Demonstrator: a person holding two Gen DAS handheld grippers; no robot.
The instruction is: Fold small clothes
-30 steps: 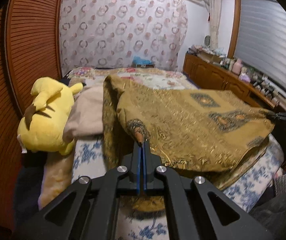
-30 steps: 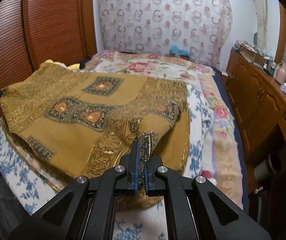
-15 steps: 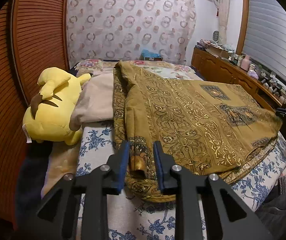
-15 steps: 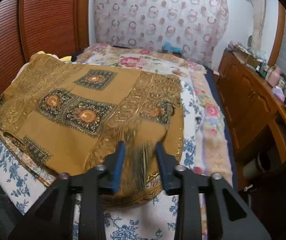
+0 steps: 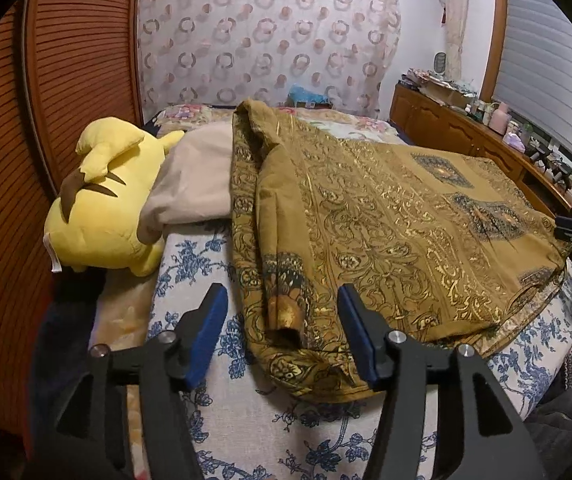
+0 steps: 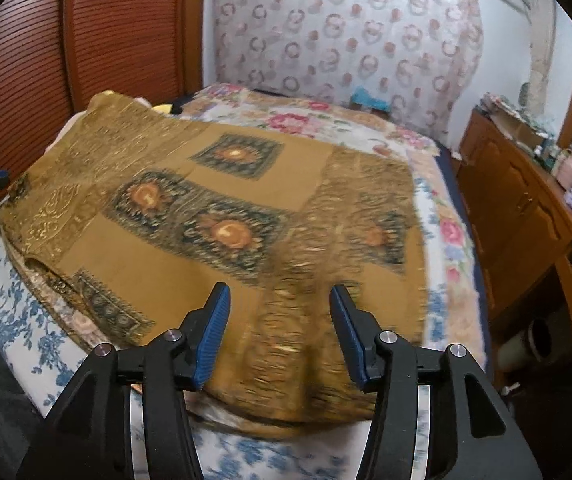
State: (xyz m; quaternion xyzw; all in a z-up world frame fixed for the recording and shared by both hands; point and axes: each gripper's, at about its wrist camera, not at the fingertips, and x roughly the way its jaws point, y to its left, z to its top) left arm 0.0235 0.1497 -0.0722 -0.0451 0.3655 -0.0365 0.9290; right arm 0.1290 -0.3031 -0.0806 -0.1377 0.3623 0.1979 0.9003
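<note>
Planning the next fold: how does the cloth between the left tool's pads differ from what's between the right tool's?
Left tool: a rolled corner of the mustard patterned garment lies sharp between its pads, beside blue floral bedding. Right tool: a broad, blurred hump of garment lies there, hiding the bedding. Shared: both tools' jaws are opening, pads clear of cloth.
</note>
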